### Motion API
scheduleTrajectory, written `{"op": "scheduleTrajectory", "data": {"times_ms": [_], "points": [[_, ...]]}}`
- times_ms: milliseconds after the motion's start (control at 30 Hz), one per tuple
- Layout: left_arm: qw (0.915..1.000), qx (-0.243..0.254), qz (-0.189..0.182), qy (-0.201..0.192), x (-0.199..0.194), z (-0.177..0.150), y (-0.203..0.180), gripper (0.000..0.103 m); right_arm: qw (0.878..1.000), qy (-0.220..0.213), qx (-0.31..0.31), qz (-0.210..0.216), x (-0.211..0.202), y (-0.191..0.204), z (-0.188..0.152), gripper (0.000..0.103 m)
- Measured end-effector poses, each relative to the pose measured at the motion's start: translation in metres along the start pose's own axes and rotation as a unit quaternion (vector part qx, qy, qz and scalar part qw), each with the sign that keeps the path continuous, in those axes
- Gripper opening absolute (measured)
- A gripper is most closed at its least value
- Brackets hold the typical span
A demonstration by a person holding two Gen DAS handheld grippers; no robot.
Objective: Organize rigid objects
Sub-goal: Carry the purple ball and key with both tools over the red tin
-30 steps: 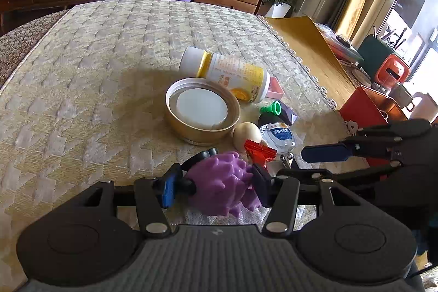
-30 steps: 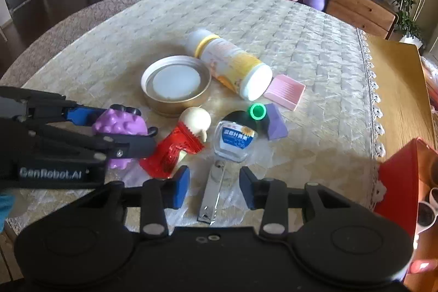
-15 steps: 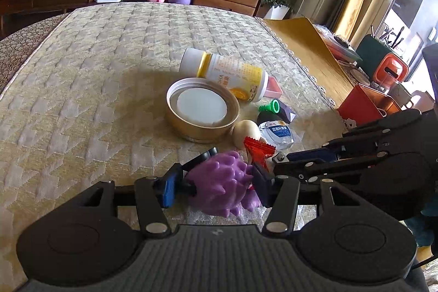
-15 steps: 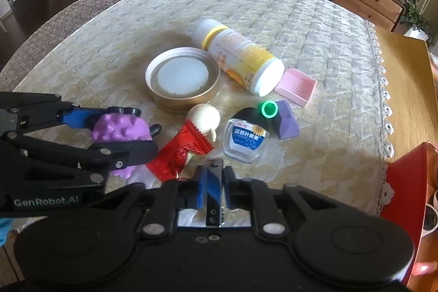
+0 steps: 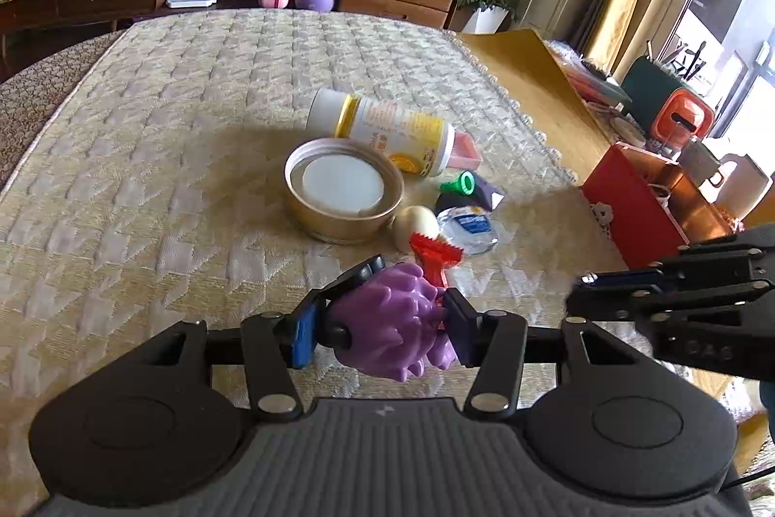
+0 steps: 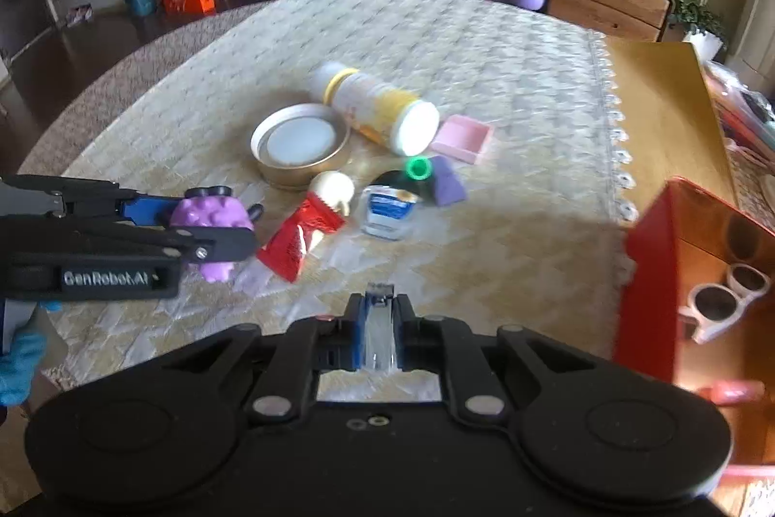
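My left gripper [image 5: 380, 325] is shut on a purple knobbly toy [image 5: 387, 323] with black wheels, held just above the quilted table; both show at the left of the right wrist view, the toy [image 6: 208, 216] in the left gripper [image 6: 203, 226]. My right gripper [image 6: 378, 323] is shut on metal nail clippers [image 6: 379, 328], lifted off the table; it also shows at the right of the left wrist view [image 5: 588, 291]. A red-wrapped cream toy [image 6: 310, 226], a clear small bottle [image 6: 390, 209], a yellow-white bottle [image 6: 378, 110] on its side and a gold lid [image 6: 300, 146] lie ahead.
A red box [image 6: 697, 274] holding white sunglasses [image 6: 721, 299] stands at the right table edge. A pink tray [image 6: 462, 139], a purple block [image 6: 448, 187] and a black item with a green cap [image 6: 416, 170] lie near the bottles. Sideboards stand behind the table.
My right gripper closed on the nail clippers, lifted them off the table and drew back to the right. My left gripper kept its hold on the purple toy.
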State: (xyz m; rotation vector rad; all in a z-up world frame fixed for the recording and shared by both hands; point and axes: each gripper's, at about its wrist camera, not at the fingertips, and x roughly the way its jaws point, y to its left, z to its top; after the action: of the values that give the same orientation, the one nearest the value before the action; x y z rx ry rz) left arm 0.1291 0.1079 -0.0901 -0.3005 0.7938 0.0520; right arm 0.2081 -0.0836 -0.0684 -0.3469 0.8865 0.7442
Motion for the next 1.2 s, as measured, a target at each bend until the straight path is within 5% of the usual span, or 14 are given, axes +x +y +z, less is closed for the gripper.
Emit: {"op": "scheduleTrajectory", "data": {"times_ms": [567, 1200], "points": [[0.9975, 0.043, -0.053, -0.018, -0.025, 0.035, -0.068, 0.052, 0.995, -0.072, 0.056, -0.032, -0.080, -0.058, -0.013, 0.010], [0.9792, 0.162, -0.121, 0.014, 0.034, 0.059, -0.209, 0.052, 0.981, -0.074, 0.127, -0.123, -0.111, -0.164, -0.048, 0.010]]}}
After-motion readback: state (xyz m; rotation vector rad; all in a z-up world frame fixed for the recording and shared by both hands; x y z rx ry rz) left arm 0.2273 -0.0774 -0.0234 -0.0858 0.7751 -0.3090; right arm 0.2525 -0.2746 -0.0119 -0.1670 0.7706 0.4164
